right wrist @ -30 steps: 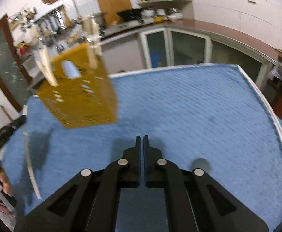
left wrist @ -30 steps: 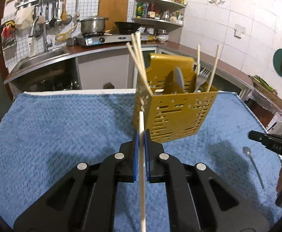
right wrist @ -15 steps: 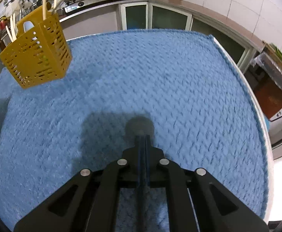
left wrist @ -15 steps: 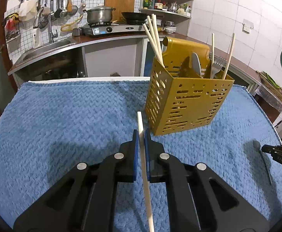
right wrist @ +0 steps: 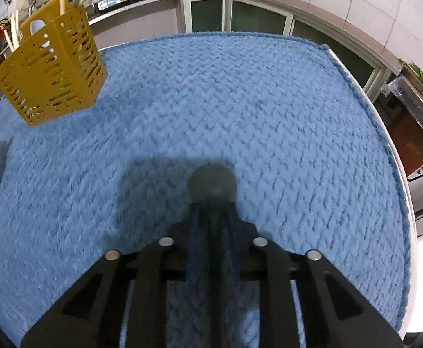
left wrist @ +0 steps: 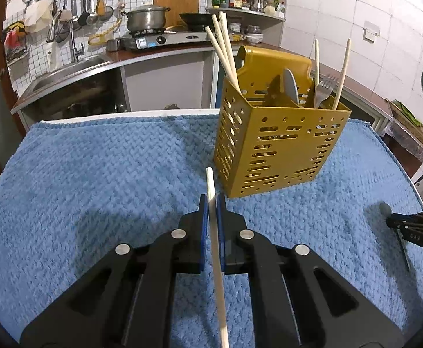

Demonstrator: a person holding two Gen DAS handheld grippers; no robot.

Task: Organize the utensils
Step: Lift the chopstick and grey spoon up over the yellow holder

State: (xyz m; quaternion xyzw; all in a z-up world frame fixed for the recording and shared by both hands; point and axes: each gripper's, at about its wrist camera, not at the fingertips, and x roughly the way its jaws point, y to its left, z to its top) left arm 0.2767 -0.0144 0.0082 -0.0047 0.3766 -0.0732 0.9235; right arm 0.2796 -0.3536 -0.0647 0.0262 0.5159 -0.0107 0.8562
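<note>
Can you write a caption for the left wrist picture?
Left gripper holds a chopstick near the yellow utensil basket.

Two wrist cameras over the blue towel (left wrist: pixel 95 174)

Left view looks down close at the yellow utensil caddy (left wrist: pixel 278 145); right view, steeper and well apart from it, shares caddy and towel.

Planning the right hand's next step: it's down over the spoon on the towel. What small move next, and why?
Probably let the right gripper finish opening, then lower it around the spoon. Its jaws are opening and the spoon's handle runs back between them on the blue towel, not yet gripped. The left gripper is shut on a chopstick beside the yellow caddy.
</note>
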